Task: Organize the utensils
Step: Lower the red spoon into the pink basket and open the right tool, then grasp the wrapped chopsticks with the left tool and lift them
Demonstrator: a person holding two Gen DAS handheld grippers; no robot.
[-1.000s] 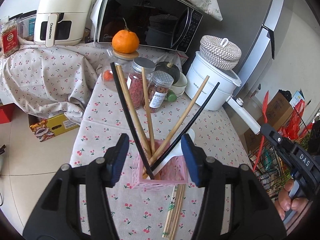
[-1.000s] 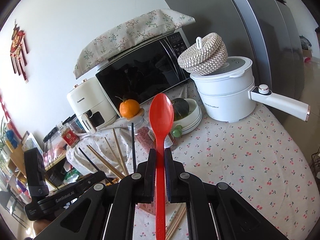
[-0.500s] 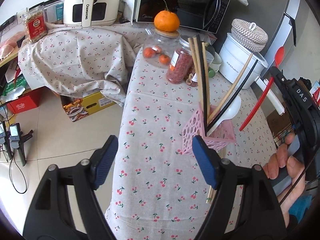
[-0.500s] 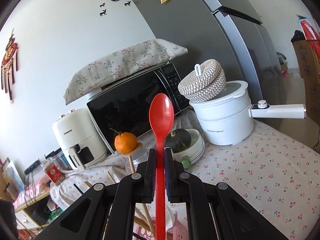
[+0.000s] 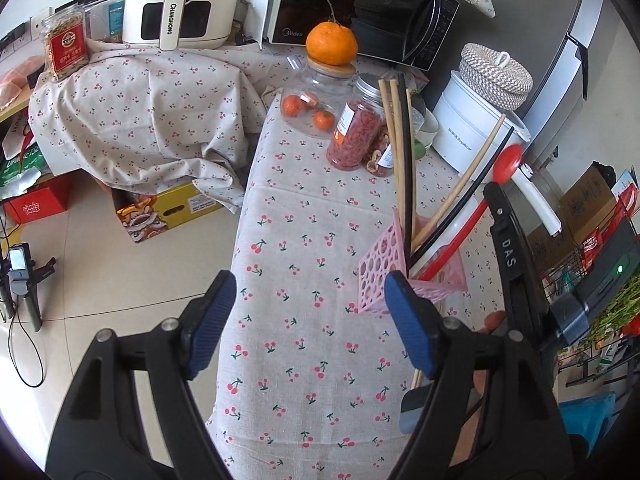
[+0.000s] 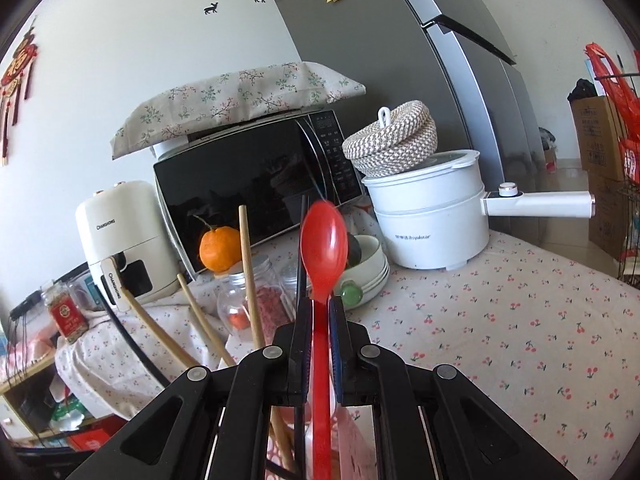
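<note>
Opening right gripper point(image 6: 320, 312) around red spoon point(image 6: 323, 246)

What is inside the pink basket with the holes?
The pink basket holds wooden chopsticks, black chopsticks, a white spoon and the red spoon going in. Its walls hide their lower ends.

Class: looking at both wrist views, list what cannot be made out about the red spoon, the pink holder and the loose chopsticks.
- Red spoon: bowl motion-blurred, right view; handle end cut off by the bottom edge.
- Pink holder: its inside is hidden by the utensils, left view.
- Loose chopsticks on the table: mostly behind the left gripper; number unclear.
</note>
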